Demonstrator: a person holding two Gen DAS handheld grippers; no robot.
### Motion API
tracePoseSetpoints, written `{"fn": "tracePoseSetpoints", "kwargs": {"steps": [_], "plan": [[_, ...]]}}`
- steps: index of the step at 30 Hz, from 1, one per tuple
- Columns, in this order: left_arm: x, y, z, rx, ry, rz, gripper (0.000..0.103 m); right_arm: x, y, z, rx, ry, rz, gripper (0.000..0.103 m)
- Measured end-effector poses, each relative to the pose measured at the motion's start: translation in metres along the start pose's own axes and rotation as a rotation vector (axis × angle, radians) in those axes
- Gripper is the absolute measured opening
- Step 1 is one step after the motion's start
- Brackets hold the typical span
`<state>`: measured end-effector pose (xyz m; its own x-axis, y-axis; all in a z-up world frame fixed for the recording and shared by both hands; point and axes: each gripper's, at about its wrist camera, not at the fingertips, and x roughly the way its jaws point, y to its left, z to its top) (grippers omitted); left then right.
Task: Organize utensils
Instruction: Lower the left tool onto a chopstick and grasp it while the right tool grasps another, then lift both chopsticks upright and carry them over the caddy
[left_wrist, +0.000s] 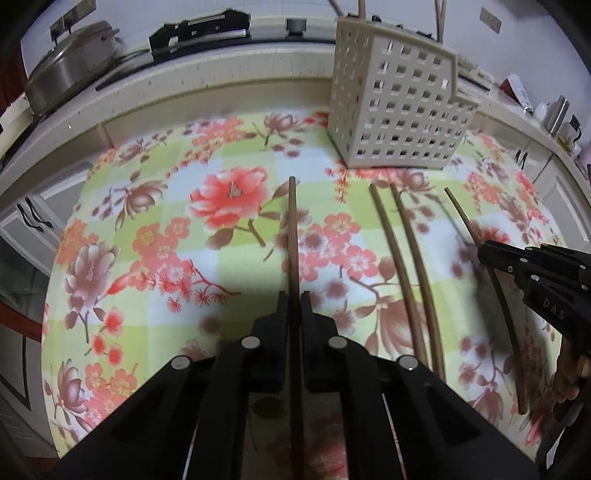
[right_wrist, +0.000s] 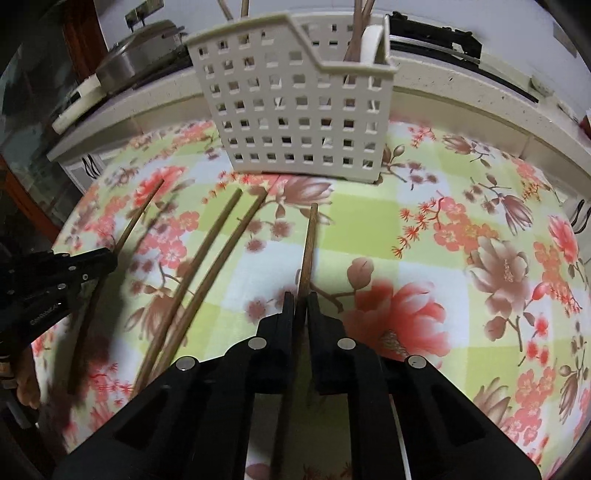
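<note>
Four loose chopsticks show on the floral cloth (left_wrist: 155, 229); two lie untouched side by side between the grippers, pair (left_wrist: 406, 266), and one is held in each gripper. More chopsticks stand in the holder (left_wrist: 391, 110); in the right wrist view two stick up at its left rear and about two at its right rear, but the exact count cannot be told.

One perforated cream holder stands upright at the far edge of the cloth, just ahead of the loose sticks; it does not touch them.

Left gripper (left_wrist: 294, 299): jaws pressed together on the left chopstick (left_wrist: 293, 229); the stick runs straight forward between the pads, its far tip pointing toward the holder, its near part passing back under the gripper body; the gripper points steeply down at the cloth.

Right gripper (right_wrist: 301, 301): jaws pressed together on the right chopstick (right_wrist: 309, 243); the stick runs forward between the pads, its tip short of the holder's base; this gripper also points steeply down.

In the left wrist view the right gripper enters from the right edge, its tip pinching its stick part-way along; fingers (left_wrist: 576, 373) of the person's hand show beneath it. In the right wrist view the left gripper enters from the left edge in the same manner.

A counter (left_wrist: 221, 70) runs behind the table; one metal pot (left_wrist: 66, 70) stands on it.
</note>
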<state>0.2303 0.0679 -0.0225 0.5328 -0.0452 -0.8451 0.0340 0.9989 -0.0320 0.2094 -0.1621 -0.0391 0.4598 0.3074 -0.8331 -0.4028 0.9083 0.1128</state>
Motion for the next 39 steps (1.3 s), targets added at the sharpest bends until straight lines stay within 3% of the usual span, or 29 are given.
{"fn": "tracePoseSetpoints", "kwargs": {"steps": [14,20,25,27,30,33,35,39], "plan": [[-0.061,-0.003,0.008,-0.007,-0.196,-0.049,0.006,-0.079,-0.011,0.014,0.001,-0.123,0.05,0.01],[-0.079,-0.003,0.008,-0.012,-0.239,-0.064,0.006,-0.106,-0.012,0.013,-0.011,-0.169,0.038,0.01],[-0.079,-0.003,0.004,-0.014,-0.228,-0.058,0.006,-0.087,-0.017,0.006,0.02,-0.098,0.056,0.011],[-0.078,-0.002,0.003,-0.018,-0.227,-0.06,0.006,-0.072,-0.016,0.003,0.046,-0.057,0.065,0.018],[-0.078,-0.002,0.002,-0.017,-0.227,-0.061,0.006,-0.05,-0.007,-0.001,0.049,-0.007,0.06,0.019],[-0.079,-0.002,0.001,-0.017,-0.228,-0.063,0.006,-0.023,0.004,-0.003,0.07,0.057,0.072,0.029],[-0.079,-0.001,0.001,-0.018,-0.226,-0.064,0.006,-0.013,0.01,-0.002,0.069,0.076,0.084,0.043],[-0.077,0.004,-0.001,-0.035,-0.224,-0.067,0.006,0.005,0.016,0.0,0.061,0.101,0.023,0.037]]}}
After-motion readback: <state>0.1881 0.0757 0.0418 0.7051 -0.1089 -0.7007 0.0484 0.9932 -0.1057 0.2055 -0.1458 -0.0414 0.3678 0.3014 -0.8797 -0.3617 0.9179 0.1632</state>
